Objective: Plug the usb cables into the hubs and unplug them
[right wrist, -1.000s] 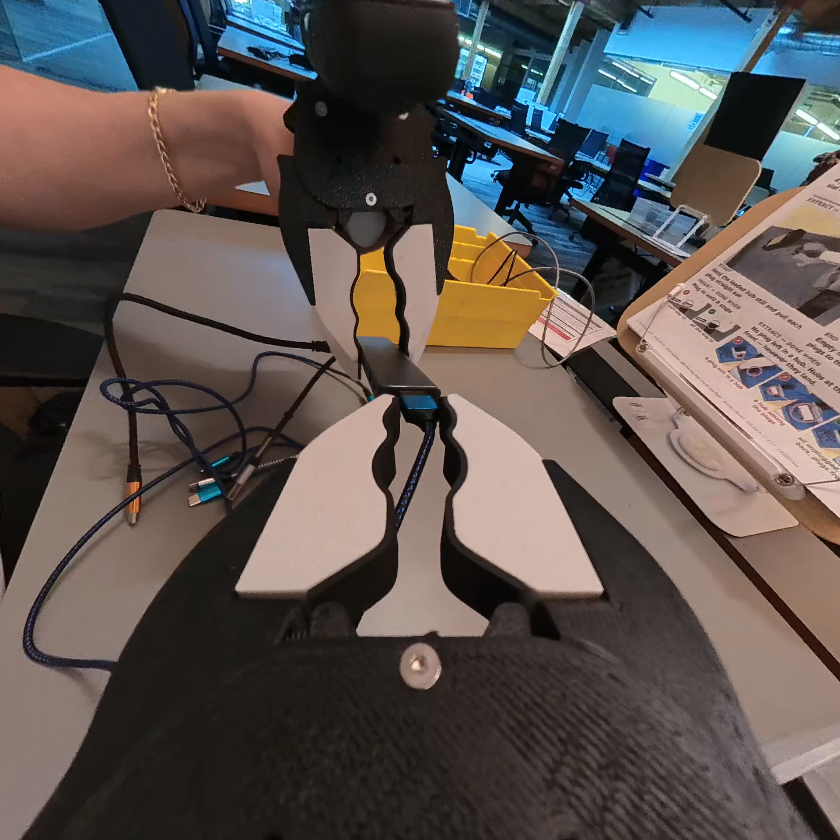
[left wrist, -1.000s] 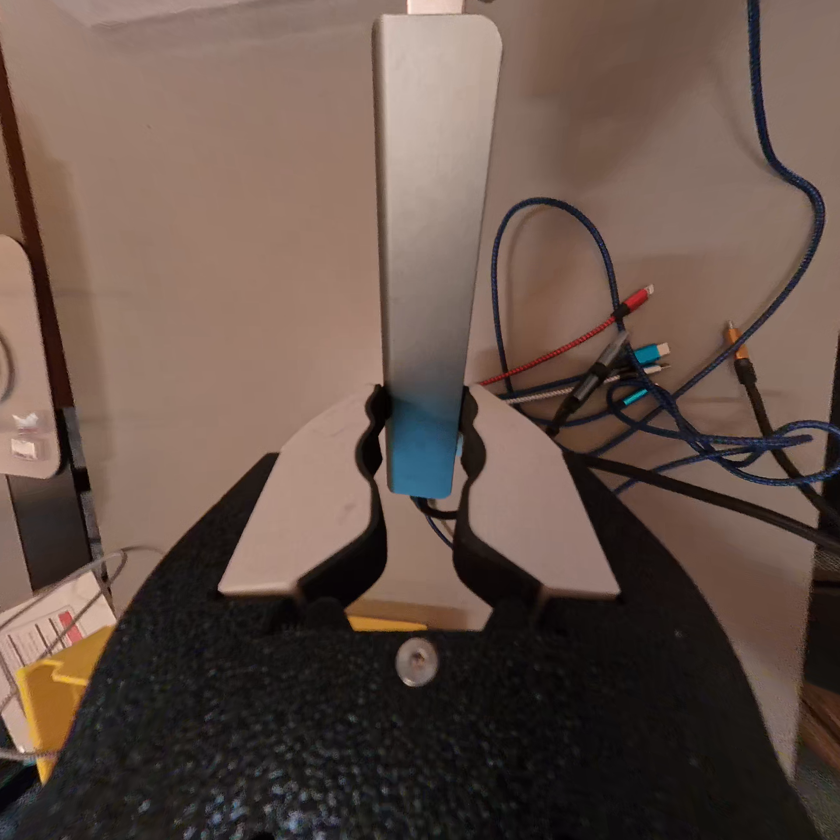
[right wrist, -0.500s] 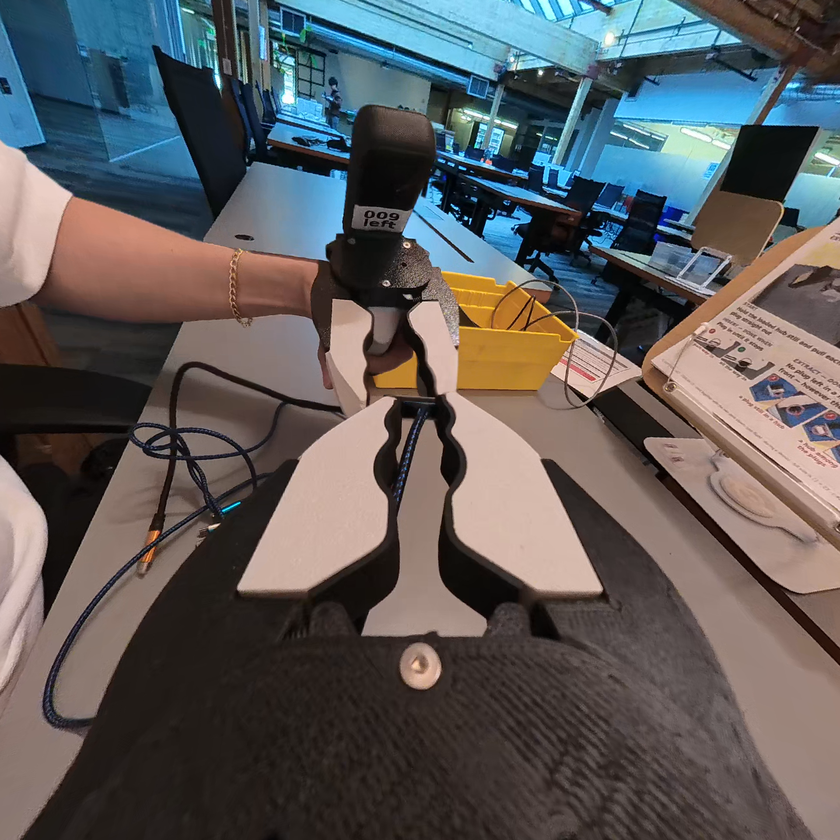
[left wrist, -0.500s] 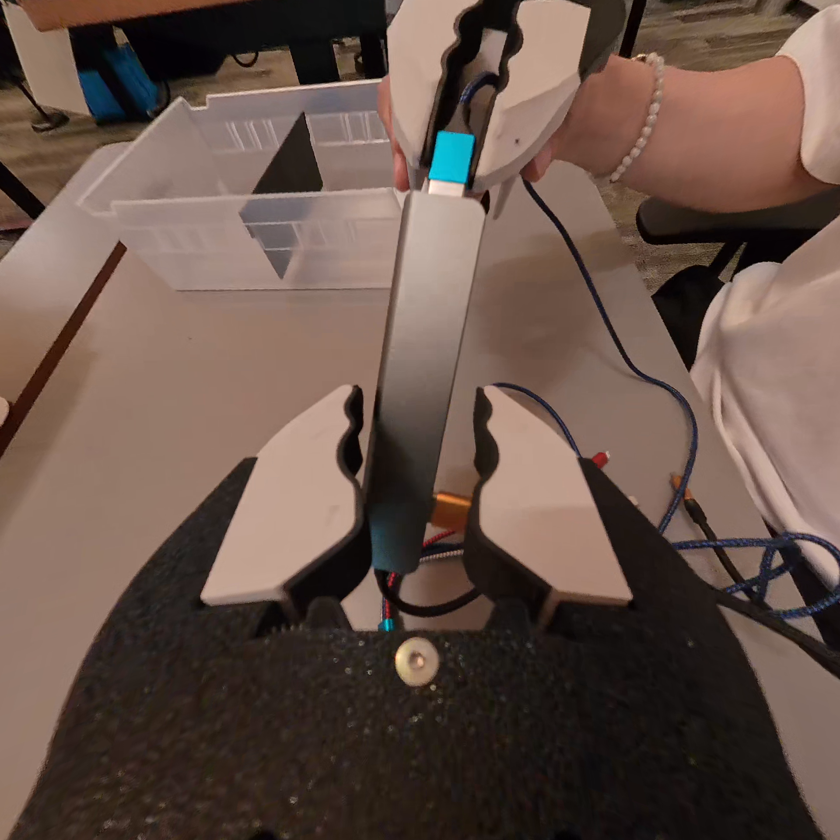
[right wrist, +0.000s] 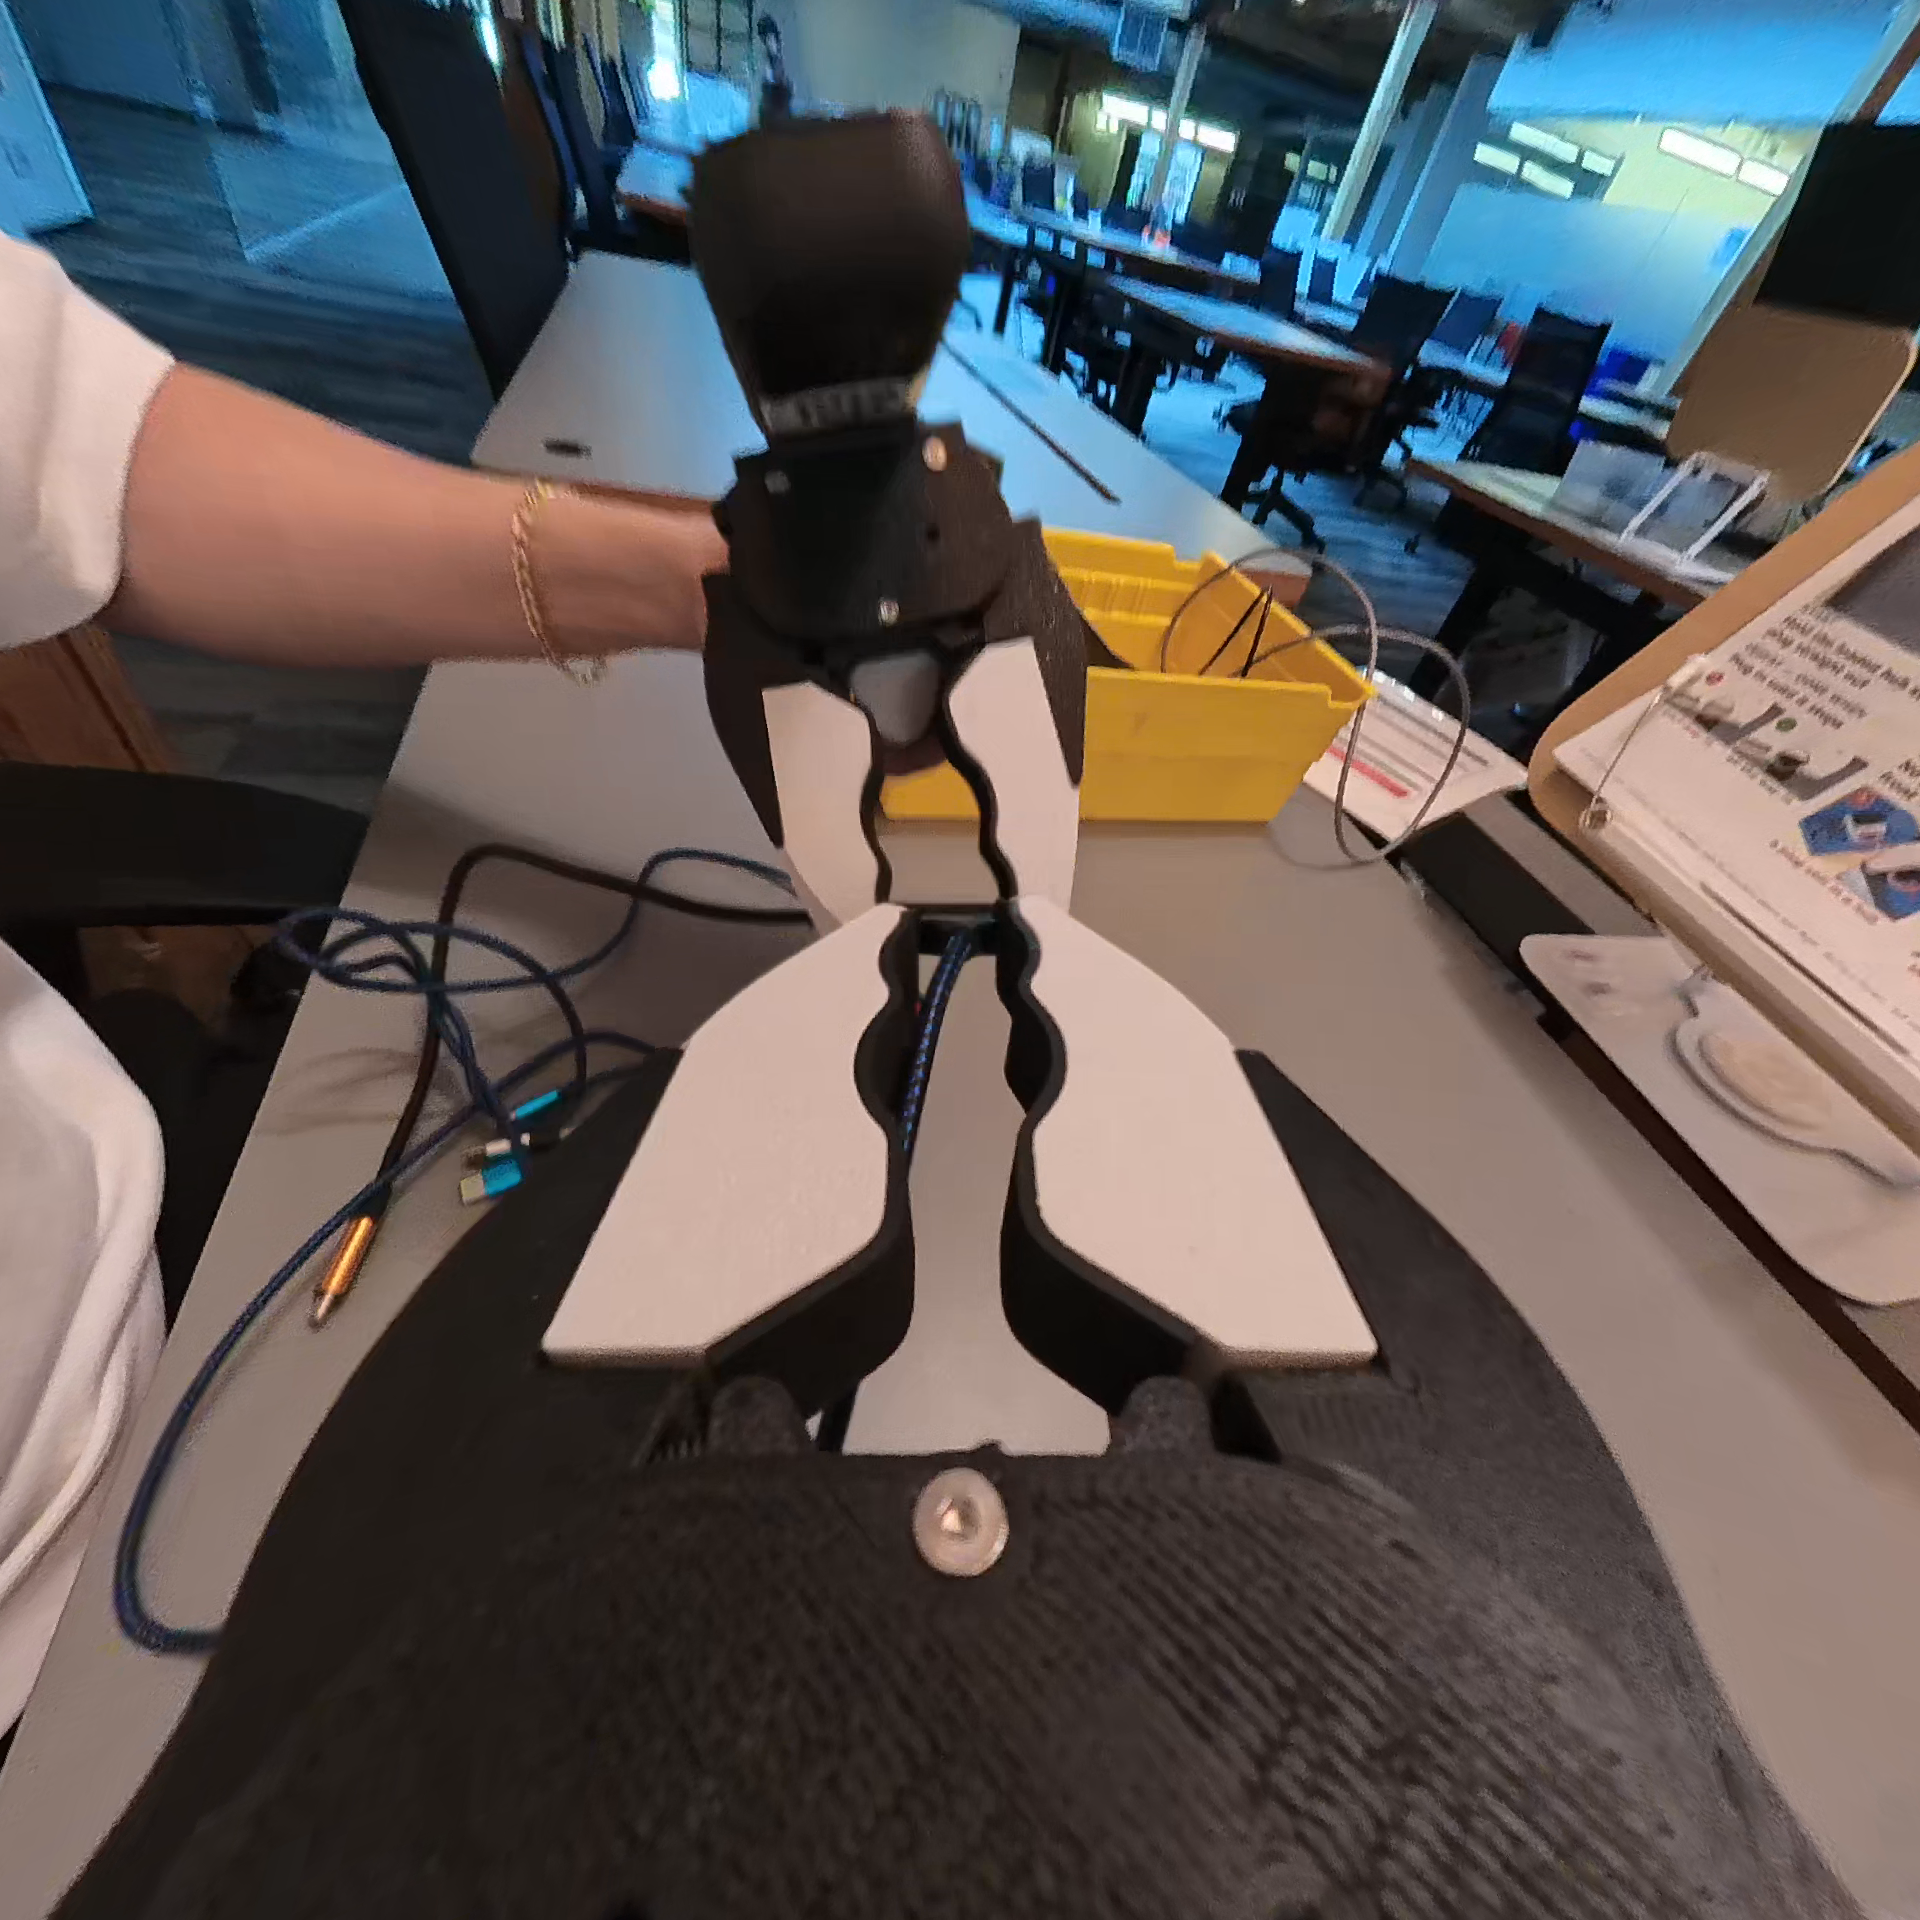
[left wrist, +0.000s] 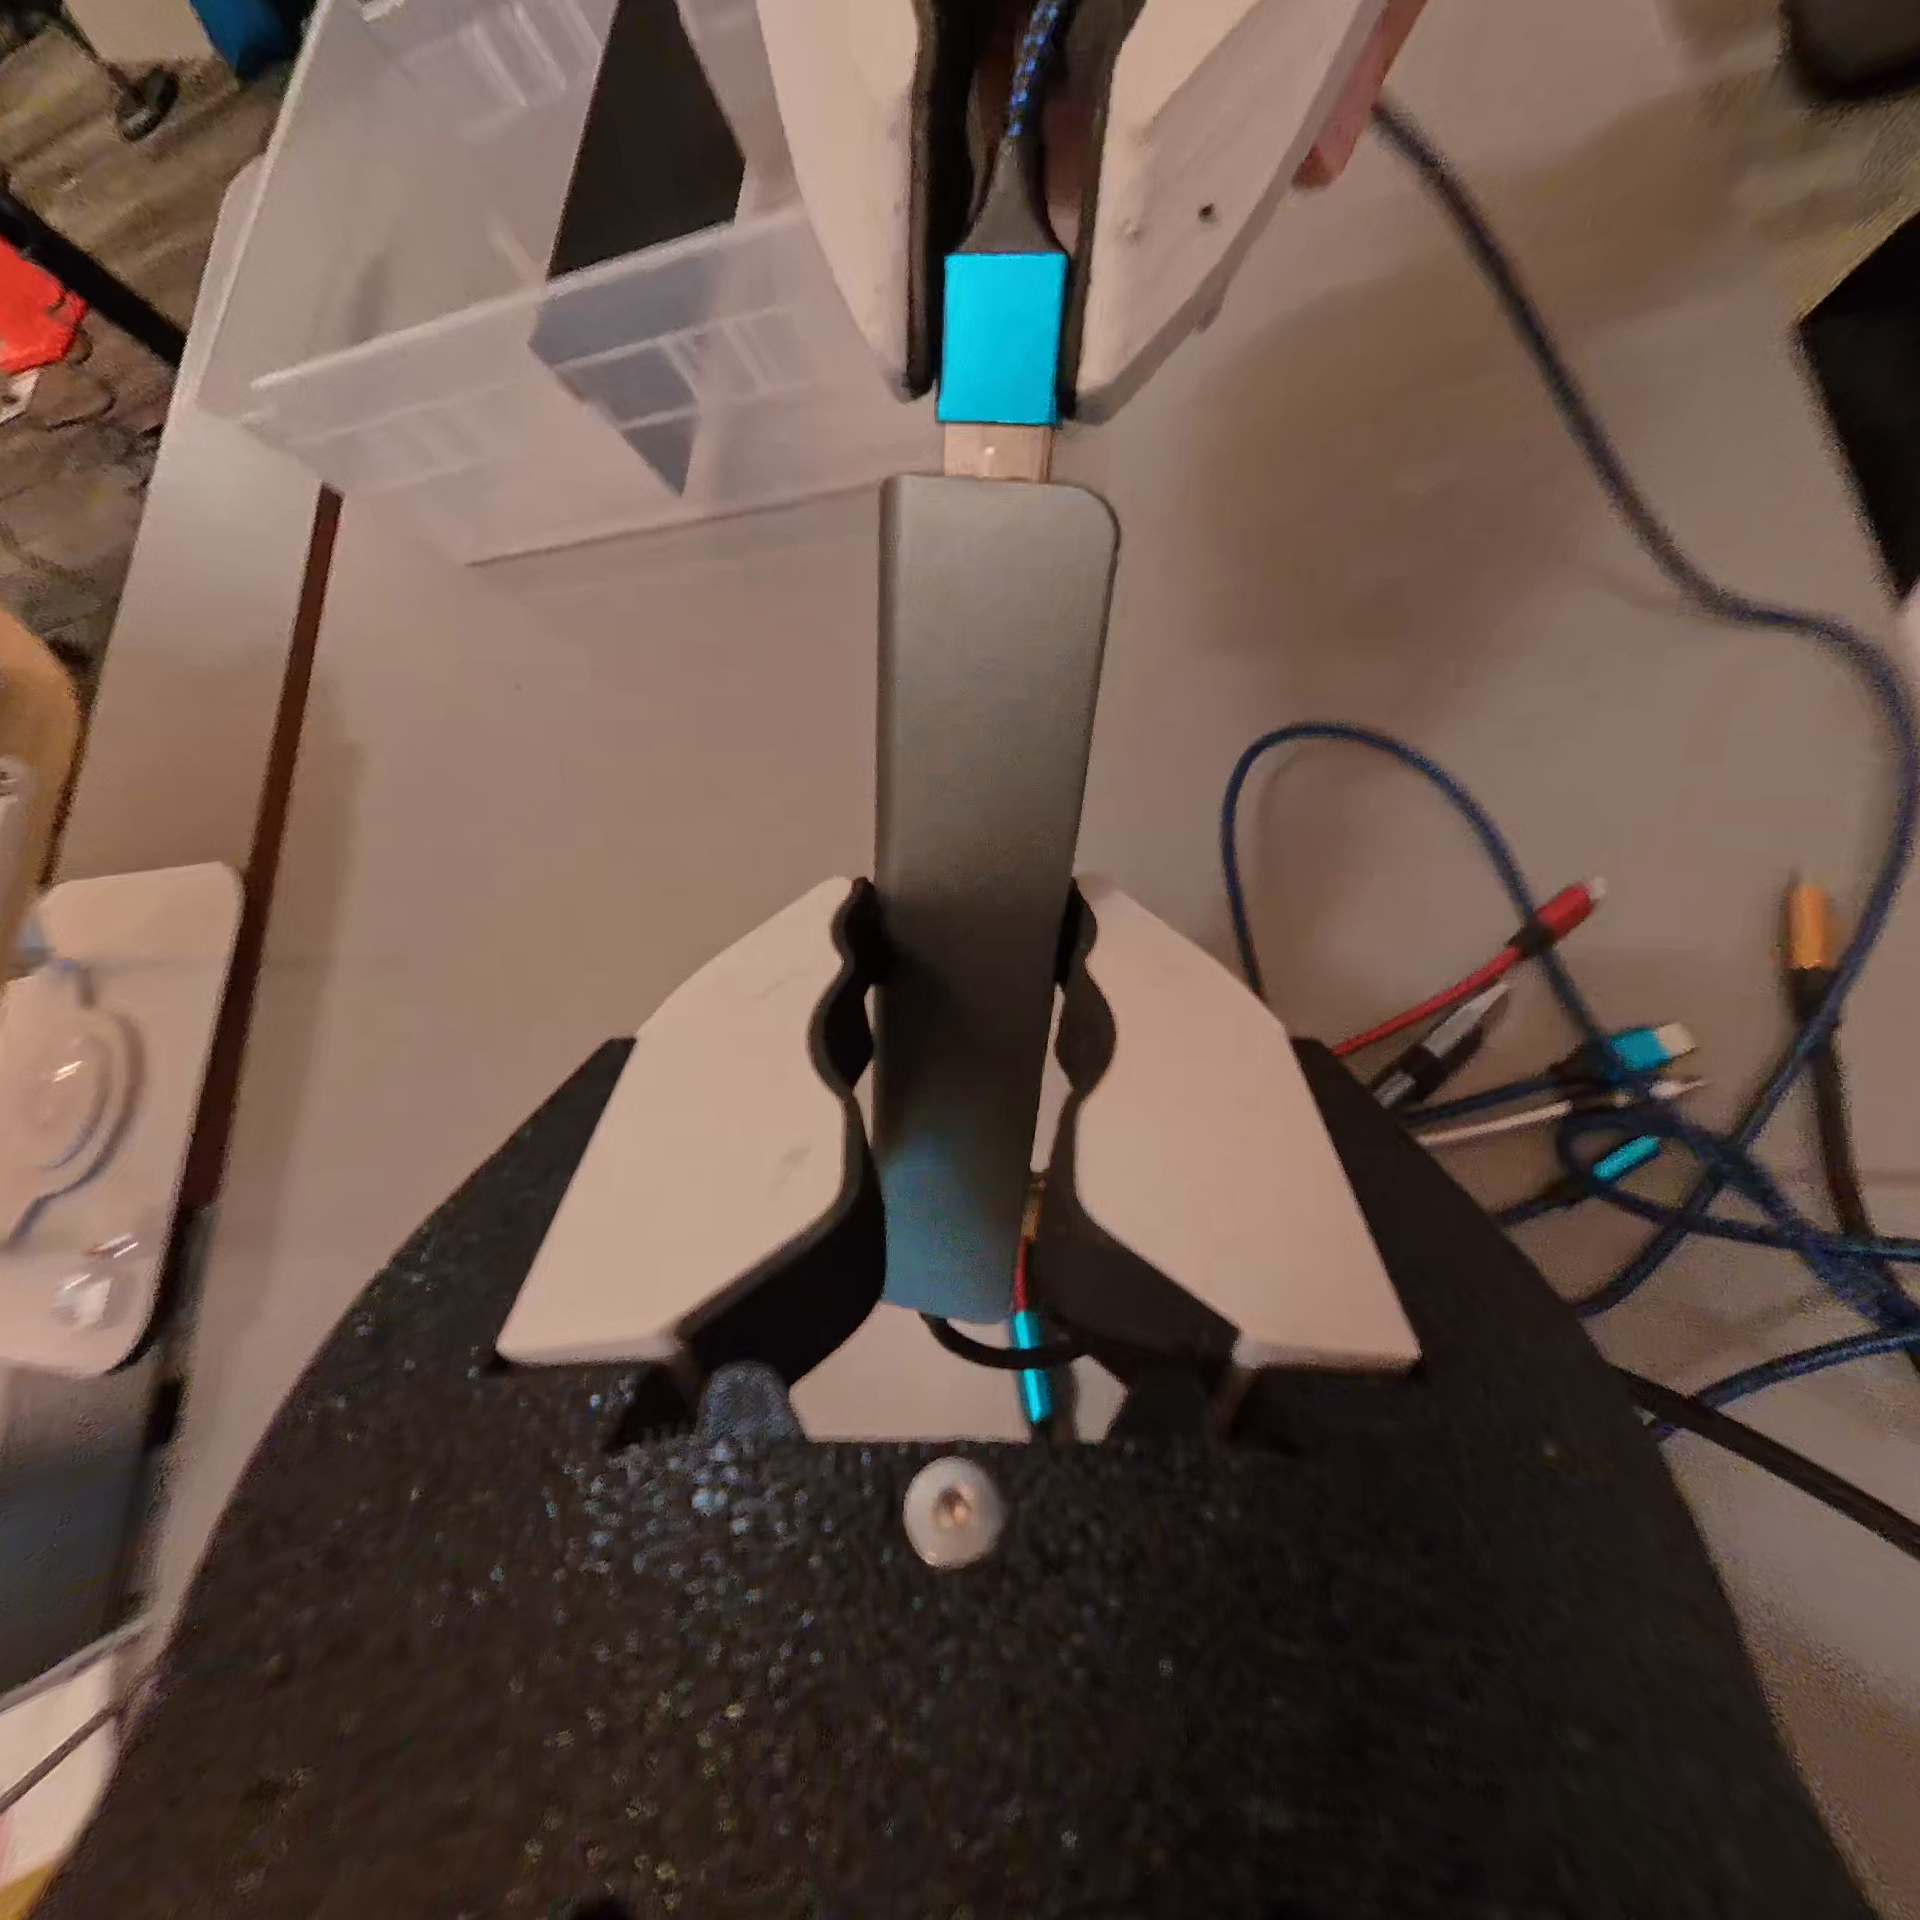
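My left gripper (left wrist: 966, 904) is shut on a long grey USB hub (left wrist: 987, 727), gripping its near half. The hub points away toward my right gripper (left wrist: 997, 405). That gripper is shut on the bright blue plug (left wrist: 1003, 343) of a blue braided cable (left wrist: 1558, 416). The plug's metal tip (left wrist: 992, 457) sits in the hub's far end, with some metal showing. In the right wrist view my right gripper (right wrist: 958, 920) holds the cable (right wrist: 930, 1039), facing the left gripper (right wrist: 935, 873). The hub is mostly hidden there.
Loose cables with red, blue and orange plugs (left wrist: 1610, 1060) lie right of the hub and show again in the right wrist view (right wrist: 488, 1143). There is a clear plastic bin (left wrist: 468, 364), a yellow bin (right wrist: 1174, 707), an instruction board (right wrist: 1766, 727) and a white pad (right wrist: 1766, 1091). Left tips to right tips: about 8 centimetres.
Both views have swung about; the left one tilted up, then back down toward the table. Both grippers kept their holds. More of the plug's metal tip shows now.
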Available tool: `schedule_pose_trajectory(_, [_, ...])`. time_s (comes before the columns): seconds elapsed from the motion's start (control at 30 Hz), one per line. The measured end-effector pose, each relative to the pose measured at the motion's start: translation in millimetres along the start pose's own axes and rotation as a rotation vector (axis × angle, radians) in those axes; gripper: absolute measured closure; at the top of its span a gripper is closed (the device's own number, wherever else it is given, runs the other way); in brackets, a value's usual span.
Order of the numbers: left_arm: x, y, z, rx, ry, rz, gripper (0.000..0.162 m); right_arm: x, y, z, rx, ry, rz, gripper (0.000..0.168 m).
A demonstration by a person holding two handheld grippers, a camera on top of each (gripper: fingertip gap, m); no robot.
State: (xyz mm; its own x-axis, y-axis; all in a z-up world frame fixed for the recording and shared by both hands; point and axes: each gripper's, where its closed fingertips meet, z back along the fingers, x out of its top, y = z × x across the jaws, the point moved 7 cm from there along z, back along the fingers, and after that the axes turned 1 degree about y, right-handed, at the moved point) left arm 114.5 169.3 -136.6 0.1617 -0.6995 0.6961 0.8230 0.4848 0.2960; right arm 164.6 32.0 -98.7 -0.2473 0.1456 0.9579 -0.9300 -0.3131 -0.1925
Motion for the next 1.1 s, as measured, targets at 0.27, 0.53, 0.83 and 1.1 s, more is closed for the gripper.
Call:
schedule_pose_trajectory(0.27, [1, 1, 8, 0.079, 0.181, -0.105, 0.130, -6, 3, -3, -0.018, 0.118, 0.047, 0.154])
schedule_pose_trajectory(0.53, [6, -1, 8, 0.054, 0.183, -0.075, 0.130, -3, 7, 4, -0.041, 0.163, 0.080, 0.154])
schedule_pose_trajectory(0.83, [13, -2, 1, 0.063, 0.189, -0.067, 0.129, -4, 6, 14, -0.050, 0.220, 0.035, 0.153])
schedule_pose_trajectory(1.1, [-28, 13, 22, 0.209, 0.471, -0.103, 0.130, -19, -9, 46, -0.203, 0.499, 0.137, 0.154])
